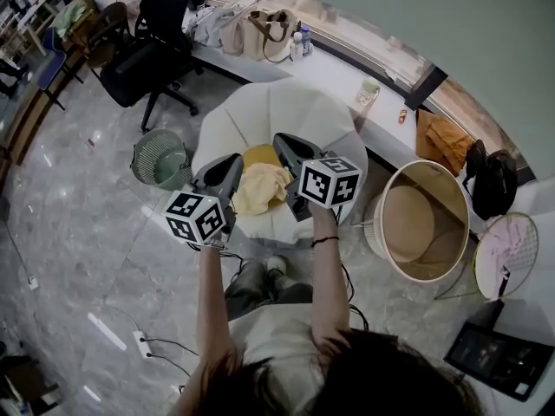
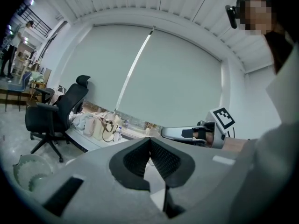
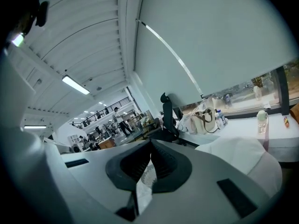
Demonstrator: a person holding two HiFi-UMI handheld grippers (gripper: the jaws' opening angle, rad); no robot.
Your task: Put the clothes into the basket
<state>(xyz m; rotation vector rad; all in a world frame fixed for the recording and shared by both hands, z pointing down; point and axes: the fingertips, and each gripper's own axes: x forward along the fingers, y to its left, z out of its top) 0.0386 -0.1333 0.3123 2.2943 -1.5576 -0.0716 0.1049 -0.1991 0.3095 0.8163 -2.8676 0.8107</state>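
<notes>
Over a white, petal-segmented round seat (image 1: 286, 102), two grippers hover with nothing in them.

On the seat's cushion lies a crumpled pale-yellow garment (image 1: 258, 189), between and below the left gripper (image 1: 232, 170) and the right gripper (image 1: 284, 143). Each gripper's own view shows its dark ribbed pads pressed together at the tips, with no cloth caught between them. To the person's right, a round tan basket with a pale rim (image 1: 438, 189) stands on the floor just beside the seat, apart from the garment.

A black office chair (image 1: 139, 59) stands on grey marble floor (image 1: 69, 232) beside a white counter (image 1: 338, 72).
</notes>
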